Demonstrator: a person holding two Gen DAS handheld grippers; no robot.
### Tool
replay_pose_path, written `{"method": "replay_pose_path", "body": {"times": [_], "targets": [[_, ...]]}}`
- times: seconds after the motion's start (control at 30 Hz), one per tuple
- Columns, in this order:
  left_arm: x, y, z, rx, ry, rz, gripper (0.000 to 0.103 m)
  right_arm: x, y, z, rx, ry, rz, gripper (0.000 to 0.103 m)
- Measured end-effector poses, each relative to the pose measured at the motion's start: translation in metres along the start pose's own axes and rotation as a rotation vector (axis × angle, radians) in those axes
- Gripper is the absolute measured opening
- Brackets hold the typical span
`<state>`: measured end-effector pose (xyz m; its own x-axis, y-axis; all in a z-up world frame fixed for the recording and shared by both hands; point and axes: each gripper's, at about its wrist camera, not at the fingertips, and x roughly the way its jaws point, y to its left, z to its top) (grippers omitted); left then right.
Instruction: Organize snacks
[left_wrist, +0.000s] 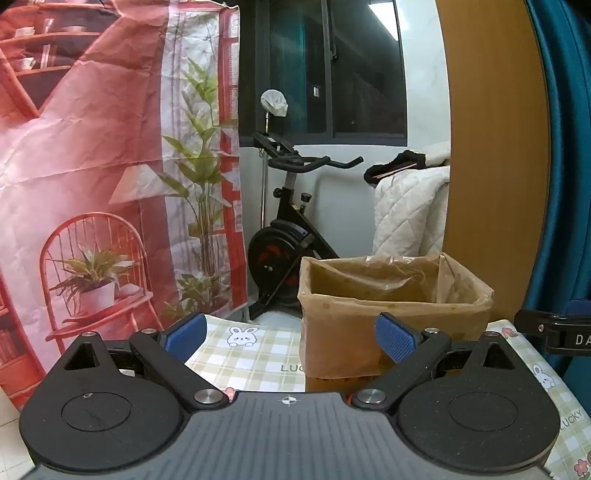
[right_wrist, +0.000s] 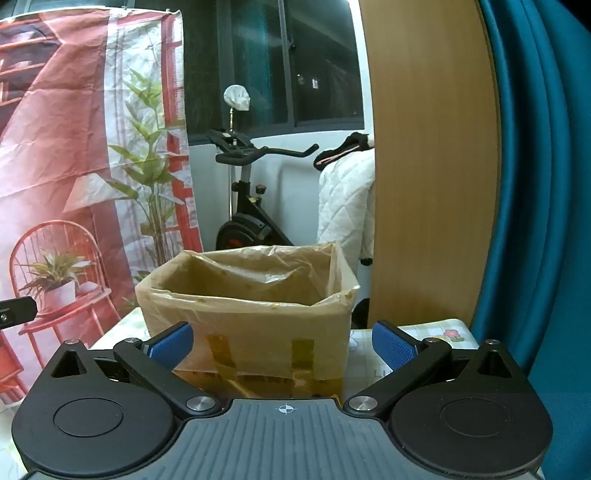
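A cardboard box (left_wrist: 369, 332) lined with a thin plastic bag stands on a table under a checked cloth with rabbit prints (left_wrist: 251, 354). In the right wrist view the same box (right_wrist: 251, 332) sits straight ahead, its top open toward me. My left gripper (left_wrist: 291, 338) is open, with the box's left corner behind the gap and nothing between its blue pads (left_wrist: 186, 338). My right gripper (right_wrist: 282, 345) is open too, and the box's front wall shows between its fingers, apart from them. No snacks show in either view.
A black part of the right tool (left_wrist: 554, 332) juts in at the table's right. An exercise bike (left_wrist: 288, 236) stands behind the table below a dark window. A red printed backdrop (left_wrist: 92, 166) hangs left; a wooden panel (left_wrist: 491, 147) and blue curtain (left_wrist: 569, 147) stand right.
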<state>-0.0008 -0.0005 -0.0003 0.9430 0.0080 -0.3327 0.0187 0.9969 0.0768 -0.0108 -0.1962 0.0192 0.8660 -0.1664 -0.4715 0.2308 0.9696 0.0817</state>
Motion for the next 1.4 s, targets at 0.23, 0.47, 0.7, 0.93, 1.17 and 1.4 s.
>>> {"method": "replay_pose_path", "body": {"times": [0.23, 0.47, 0.7, 0.93, 1.17, 1.4], "targets": [[0.0015, 0.0035, -0.0039, -0.014, -0.001, -0.016, 0.099, 0.0008, 0.0014, 0.0001, -0.003, 0.000, -0.004, 0.103], [-0.0009, 0.0014, 0.0009, -0.013, 0.001, -0.016, 0.099, 0.0008, 0.0024, -0.0002, -0.006, -0.001, -0.002, 0.103], [-0.0015, 0.0019, 0.0020, -0.010, 0.006, -0.018, 0.099, 0.0008, 0.0023, 0.0001, -0.006, -0.002, -0.001, 0.103], [-0.0005, 0.0019, 0.0005, -0.003, 0.008, -0.024, 0.099, 0.0007, 0.0030, 0.0001, -0.006, -0.002, -0.002, 0.103], [0.0005, 0.0038, 0.0013, -0.009, 0.008, -0.016, 0.099, 0.0000, 0.0038, 0.0000, -0.006, -0.002, -0.003, 0.103], [-0.0002, 0.0016, 0.0003, -0.007, 0.004, -0.012, 0.099, -0.0003, 0.0041, -0.0003, -0.007, -0.002, -0.002, 0.103]]}}
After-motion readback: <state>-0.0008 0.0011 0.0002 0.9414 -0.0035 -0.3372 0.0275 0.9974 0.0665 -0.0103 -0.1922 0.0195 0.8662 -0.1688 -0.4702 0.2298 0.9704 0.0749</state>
